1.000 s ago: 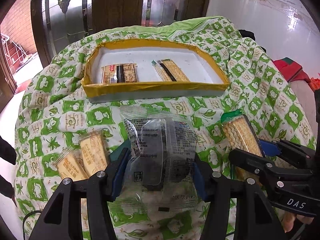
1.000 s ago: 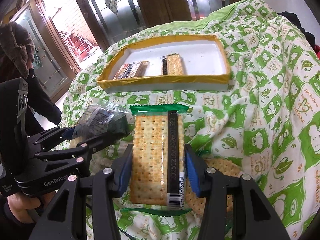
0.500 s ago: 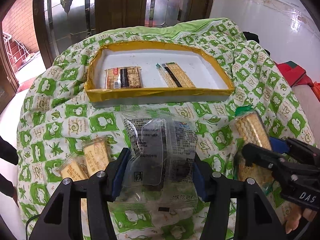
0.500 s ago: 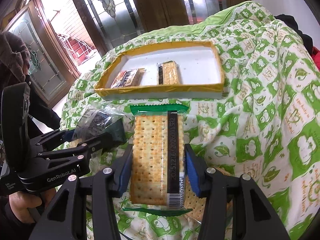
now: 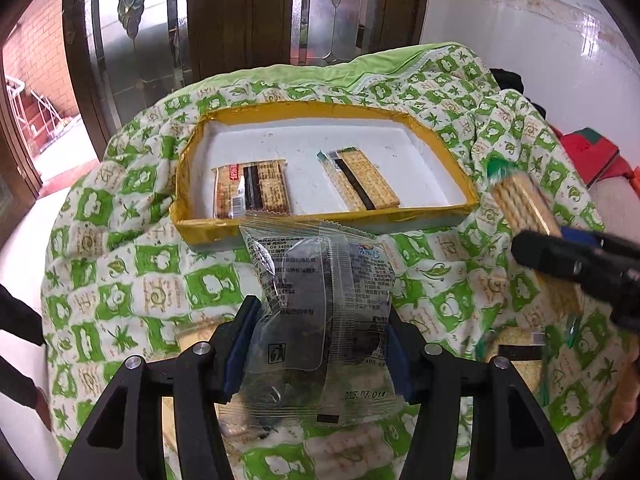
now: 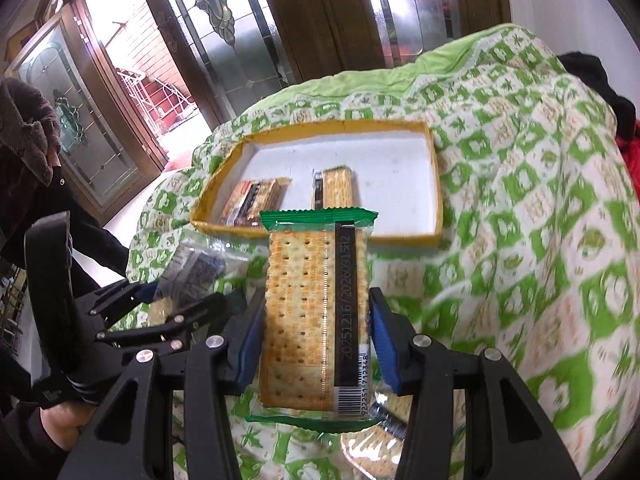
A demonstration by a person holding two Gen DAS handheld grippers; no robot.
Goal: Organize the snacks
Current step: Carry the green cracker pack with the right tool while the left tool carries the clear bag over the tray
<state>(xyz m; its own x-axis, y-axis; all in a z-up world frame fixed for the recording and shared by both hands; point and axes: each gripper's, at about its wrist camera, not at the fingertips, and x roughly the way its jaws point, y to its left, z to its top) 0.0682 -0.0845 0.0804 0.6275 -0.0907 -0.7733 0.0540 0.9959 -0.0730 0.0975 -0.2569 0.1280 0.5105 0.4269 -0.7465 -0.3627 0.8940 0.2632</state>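
The left gripper [image 5: 318,354] is clamped on a clear snack packet [image 5: 320,320] with dark contents, its blue pads pressing the packet's two sides and the jaws standing partway apart around it. The packet is held off the green-and-white quilt [image 5: 120,280], just in front of the yellow-rimmed tray [image 5: 304,110].

The right gripper [image 6: 318,340] is likewise closed on a cracker pack [image 6: 316,312] with green end seals and a black date strip, pads against its long edges. This pack hangs above the quilt, its far end overlapping the tray's near rim in the right wrist view.

Inside the tray lie a brown-labelled biscuit pack [image 5: 252,194] on the left and a second cracker pack [image 5: 362,178] to its right, well apart.

More packs lie on the quilt beneath both grippers, largely hidden by the fingers and held packets. The print on the clear packet is too small to read. The right side of the right wrist view is blurred.
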